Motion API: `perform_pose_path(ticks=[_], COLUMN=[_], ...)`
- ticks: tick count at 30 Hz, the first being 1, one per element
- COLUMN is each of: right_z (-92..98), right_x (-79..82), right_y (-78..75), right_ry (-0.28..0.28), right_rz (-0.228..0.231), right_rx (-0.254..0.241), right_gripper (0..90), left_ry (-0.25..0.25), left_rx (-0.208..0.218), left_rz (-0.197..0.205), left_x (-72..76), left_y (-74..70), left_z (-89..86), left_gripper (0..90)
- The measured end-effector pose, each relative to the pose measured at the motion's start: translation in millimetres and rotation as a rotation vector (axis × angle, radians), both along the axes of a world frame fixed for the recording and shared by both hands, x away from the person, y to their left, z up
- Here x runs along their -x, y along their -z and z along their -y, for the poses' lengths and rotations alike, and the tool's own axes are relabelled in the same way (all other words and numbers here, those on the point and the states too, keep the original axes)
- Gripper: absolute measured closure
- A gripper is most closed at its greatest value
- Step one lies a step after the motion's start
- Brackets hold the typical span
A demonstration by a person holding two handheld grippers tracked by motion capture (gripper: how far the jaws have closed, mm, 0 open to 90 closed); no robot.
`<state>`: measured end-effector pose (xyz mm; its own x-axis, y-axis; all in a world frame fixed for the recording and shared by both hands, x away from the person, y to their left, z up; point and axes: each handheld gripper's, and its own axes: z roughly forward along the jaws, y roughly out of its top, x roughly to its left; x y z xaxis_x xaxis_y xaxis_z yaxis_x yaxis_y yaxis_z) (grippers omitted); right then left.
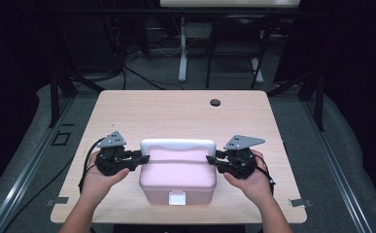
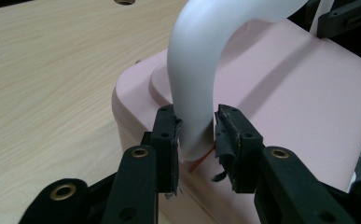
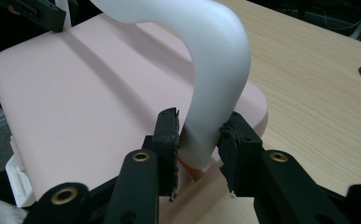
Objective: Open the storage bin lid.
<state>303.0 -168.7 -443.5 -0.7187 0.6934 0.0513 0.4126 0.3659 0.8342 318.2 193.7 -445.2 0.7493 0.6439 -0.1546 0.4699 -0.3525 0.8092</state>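
- The pink box [image 1: 178,182] sits on the worktop [image 1: 176,114] at the near edge, about midway across, between the person's two hands.
- Its lid is down and the white latch [image 1: 177,198] on the near face looks shut, so I judge nothing is opened yet.
- The white handle [image 1: 178,144] stands up, arching over the lid from one short end to the other.
- The left claw [image 2: 196,135] has its jaws on either side of the handle's left foot; they look pressed to it, or all but.
- The right claw [image 3: 199,135] brackets the right foot the same way, pads on it as far as I can tell.
- Done, by my reading: both ends of the handle are taken. Left: lifting or moving the box, or swinging the handle down.
- The box's long axis runs left to right across the worktop; its latch faces the person, and the handle's span follows that axis.
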Motion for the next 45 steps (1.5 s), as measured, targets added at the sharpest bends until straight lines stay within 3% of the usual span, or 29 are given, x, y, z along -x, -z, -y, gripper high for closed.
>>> perform_pose_path(ticks=[7, 12, 18, 32, 38, 42, 45], right_z=[4.9, 3.8, 4.3, 6.9, 5.8, 5.0, 6.3], right_x=[1.1, 2.6, 5.1, 4.0, 1.5, -0.3, -1.0], right_y=[1.9, 1.1, -0.5, -10.5, -10.2, -11.1, -13.8], right_ry=[-0.024, -0.016, -0.068, -0.038, -0.04, -0.044, -0.05], right_rz=[-0.014, -0.022, -0.053, -0.025, -0.025, -0.025, -0.02], right_rx=[-0.027, -0.025, -0.031, -0.086, -0.098, -0.099, -0.107], right_gripper=[74.0, 74.7, 75.3, 75.1, 75.1, 75.1, 75.2], left_ry=[0.009, 0.006, 0.011, -0.007, -0.001, -0.011, -0.028], left_rx=[-0.013, -0.024, -0.022, 0.057, 0.043, 0.04, 0.034], left_rz=[0.025, 0.02, 0.005, 0.032, 0.023, 0.032, 0.053], left_x=[4.0, 6.4, 10.1, 10.9, 12.3, 18.6, 24.3], left_y=[-0.4, -2.0, -4.6, -12.4, -9.0, -13.0, -17.2], left_z=[0.4, 0.9, -2.9, -6.6, -8.8, -10.5, -14.1], left_gripper=[73.5, 73.9, 74.0, 74.0, 72.4, 64.7, 64.6])
